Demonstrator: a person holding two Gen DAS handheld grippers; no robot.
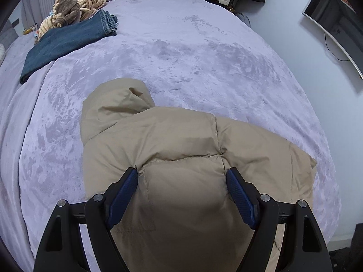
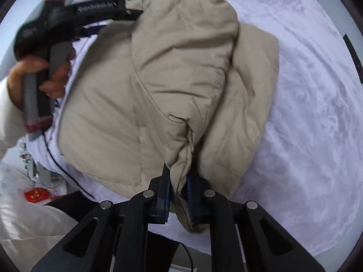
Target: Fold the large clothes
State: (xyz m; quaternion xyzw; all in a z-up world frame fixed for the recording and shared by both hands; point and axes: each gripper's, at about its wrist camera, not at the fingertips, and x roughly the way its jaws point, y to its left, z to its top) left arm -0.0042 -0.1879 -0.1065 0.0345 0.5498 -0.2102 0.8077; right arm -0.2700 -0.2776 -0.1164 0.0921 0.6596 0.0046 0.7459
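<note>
Right wrist view: the beige puffer jacket (image 2: 158, 86) lay bunched on the lilac bed (image 2: 306, 136), near its edge, one padded layer doubled over another.
Feel: it looked light, soft and springy; my guess was that the fill would puff back and the smooth shell would slip.
Where to hold: seams and gathered edges looked the safest bite, not the fat quilted panels.
Right gripper (image 2: 178, 181): pinched on a gathered fold of the jacket's edge, pads almost together with fabric between.
Left gripper (image 1: 182, 181): spread wide, a bulging panel of the jacket (image 1: 181, 149) filling the gap and touching both pads; a real clamp looked doubtful.
Hand (image 2: 40, 77): gripping the left handle, beside the jacket.
Further out: folded jeans (image 1: 68, 36) and a striped heap (image 1: 77, 6) sat well apart at the far corner.
</note>
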